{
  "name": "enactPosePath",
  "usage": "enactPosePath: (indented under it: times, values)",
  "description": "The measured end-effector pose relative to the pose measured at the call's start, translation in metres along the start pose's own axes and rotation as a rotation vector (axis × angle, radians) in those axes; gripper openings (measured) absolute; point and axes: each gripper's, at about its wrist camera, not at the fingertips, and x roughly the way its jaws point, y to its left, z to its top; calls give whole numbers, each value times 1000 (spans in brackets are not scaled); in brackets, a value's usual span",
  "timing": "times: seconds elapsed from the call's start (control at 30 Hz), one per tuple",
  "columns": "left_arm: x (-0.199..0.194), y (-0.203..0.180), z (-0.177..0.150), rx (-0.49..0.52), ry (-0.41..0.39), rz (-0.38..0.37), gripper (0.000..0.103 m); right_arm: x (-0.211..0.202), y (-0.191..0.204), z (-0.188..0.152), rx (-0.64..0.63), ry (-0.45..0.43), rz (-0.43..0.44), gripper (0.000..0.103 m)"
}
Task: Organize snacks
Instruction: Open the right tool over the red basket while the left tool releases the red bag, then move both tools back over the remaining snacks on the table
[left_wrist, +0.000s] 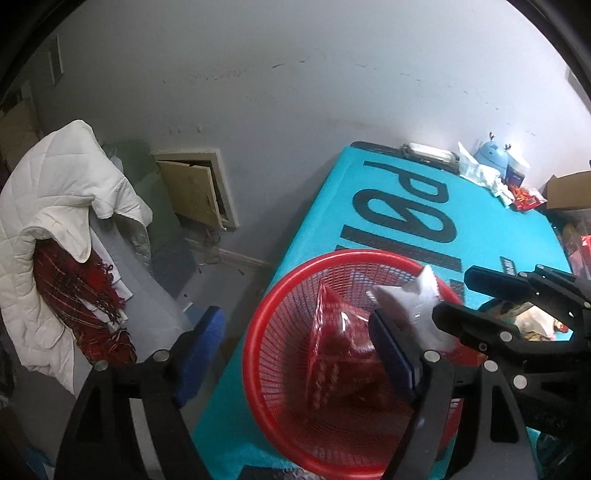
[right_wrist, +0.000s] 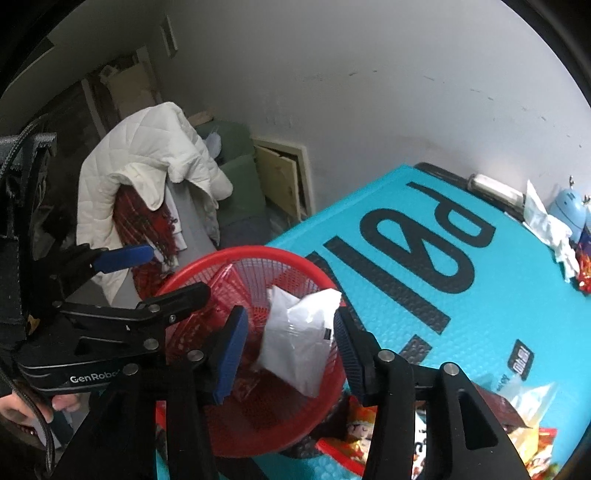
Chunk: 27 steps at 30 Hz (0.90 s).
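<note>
A red mesh basket stands at the near left corner of the teal table. Inside it lie a red snack packet and a white snack packet. My left gripper is open and straddles the basket's left wall, with one blue pad outside and one inside. My right gripper is open over the basket. The white packet sits loose between its pads, with a gap on the left side. Each gripper also shows in the other's view, the right gripper and the left gripper.
Several loose snack packets lie on the teal mat right of the basket. More packets, tissues and a blue container crowd the far corner beside a cardboard box. A chair with a white quilt stands left of the table.
</note>
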Motion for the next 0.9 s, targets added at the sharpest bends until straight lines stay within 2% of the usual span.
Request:
enactPosePath:
  times: [0.4,0.63,0.9]
  values:
    - [-59,-8,0,-31,-118,27,80,-51,13,4,-47,-99,5,48]
    - [-93,-18,-3,-32,-181,6,80,-92,18,0,-58,-174,-12,48]
    - [-125,-41,-15,-5,-229,-37,80,-137,22,-19,-57,-237,-41,48]
